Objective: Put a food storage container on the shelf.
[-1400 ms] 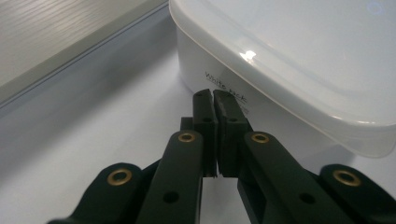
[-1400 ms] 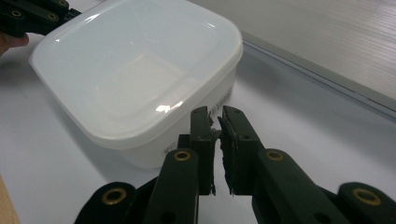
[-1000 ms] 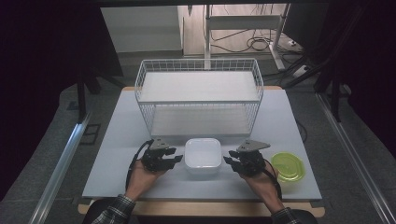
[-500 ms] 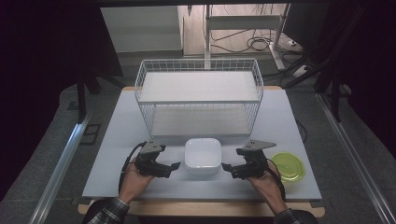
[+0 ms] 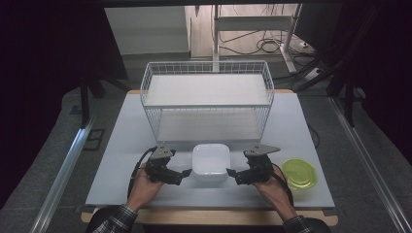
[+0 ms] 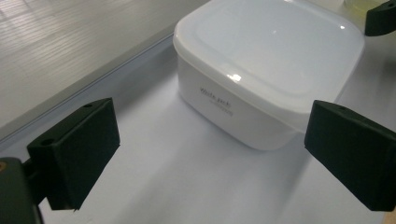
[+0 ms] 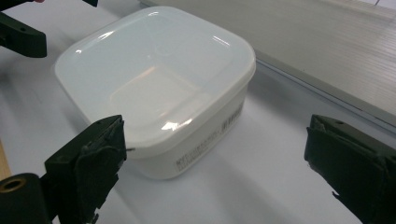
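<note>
A white square container (image 5: pixel 211 162) with its lid on sits on the table near the front, just before the wire basket. My left gripper (image 5: pixel 182 175) lies at its left side and my right gripper (image 5: pixel 233 174) at its right, both pointing inward at it. In the left gripper view the container (image 6: pixel 266 70) lies ahead of the left gripper (image 6: pixel 210 154), untouched by the wide-apart pads. In the right gripper view the container (image 7: pixel 154 84) stands ahead of the right gripper (image 7: pixel 219 168), also untouched. Both pairs of jaws have just been opening, with nothing gripped.
A white wire basket (image 5: pixel 206 99) with two shelves stands at the middle back of the table (image 5: pixel 121 145). A round yellow-green lidded tub (image 5: pixel 300 174) sits at the front right, beside my right hand. The wooden table edge runs along the front.
The jaws of both grippers have opened beside the container. The hands have barely shifted, and the container has stayed where it was.
</note>
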`<action>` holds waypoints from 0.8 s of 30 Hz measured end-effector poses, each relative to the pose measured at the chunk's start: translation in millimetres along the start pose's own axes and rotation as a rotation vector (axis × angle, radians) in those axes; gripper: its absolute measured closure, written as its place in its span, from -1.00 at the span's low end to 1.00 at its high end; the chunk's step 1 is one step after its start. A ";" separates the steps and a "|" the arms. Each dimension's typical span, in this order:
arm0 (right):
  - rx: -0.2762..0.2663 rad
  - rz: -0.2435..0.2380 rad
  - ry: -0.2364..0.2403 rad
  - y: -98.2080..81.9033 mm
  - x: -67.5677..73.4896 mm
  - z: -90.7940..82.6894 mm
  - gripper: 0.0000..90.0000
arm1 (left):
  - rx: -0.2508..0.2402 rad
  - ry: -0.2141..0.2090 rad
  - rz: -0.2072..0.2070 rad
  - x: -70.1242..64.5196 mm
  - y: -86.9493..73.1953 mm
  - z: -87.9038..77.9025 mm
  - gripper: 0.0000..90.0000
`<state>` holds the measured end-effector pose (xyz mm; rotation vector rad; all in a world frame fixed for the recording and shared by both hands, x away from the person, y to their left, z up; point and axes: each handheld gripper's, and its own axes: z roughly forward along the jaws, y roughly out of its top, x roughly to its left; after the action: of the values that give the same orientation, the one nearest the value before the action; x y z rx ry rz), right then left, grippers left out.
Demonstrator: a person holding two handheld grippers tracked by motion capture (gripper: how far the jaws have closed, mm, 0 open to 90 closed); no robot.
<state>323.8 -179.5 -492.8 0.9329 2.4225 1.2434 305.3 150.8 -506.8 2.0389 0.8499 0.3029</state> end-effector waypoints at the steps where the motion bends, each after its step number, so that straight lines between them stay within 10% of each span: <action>1: 0.001 0.001 0.000 1.2 1.1 0.9 -0.91 | 0.005 -0.002 0.005 -0.7 1.2 0.6 -0.93; 24: 0.042 0.084 0.011 31.0 -5.5 21.1 -0.56 | -0.012 -0.071 -0.042 2.8 21.6 22.7 -0.74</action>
<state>351.6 -156.5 -480.9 1.0522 2.4501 1.2333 328.6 130.1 -502.9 2.0059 0.8447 0.2107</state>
